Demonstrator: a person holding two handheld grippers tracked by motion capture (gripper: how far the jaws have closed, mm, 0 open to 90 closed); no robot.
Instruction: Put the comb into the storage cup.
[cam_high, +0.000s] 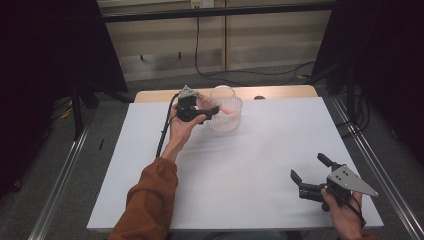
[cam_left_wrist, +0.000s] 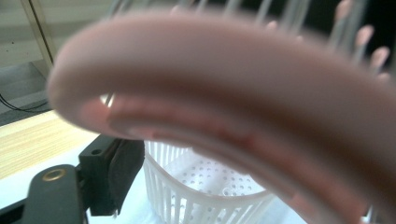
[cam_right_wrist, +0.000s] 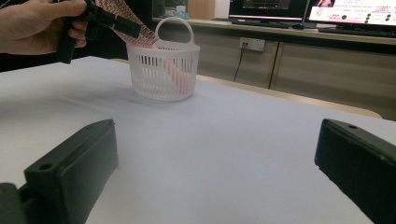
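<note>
Brush (cam_high: 207, 103) was clamped in left gripper (cam_high: 200, 111), tilted over basket (cam_high: 227, 122) rim, head dipping inside. Right gripper (cam_high: 310, 175) sat splayed, well apart.

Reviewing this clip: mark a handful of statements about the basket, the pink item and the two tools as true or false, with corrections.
1. The left tool holds a pink brush at the white basket. True.
2. The basket lies tipped on its side. False: it stands upright, handle up.
3. The right tool is open and holds nothing. True.
4. The right tool rests inside the basket. False: it is at the near right of the table, well apart from the basket.
5. The basket has slotted walls. True.
</note>
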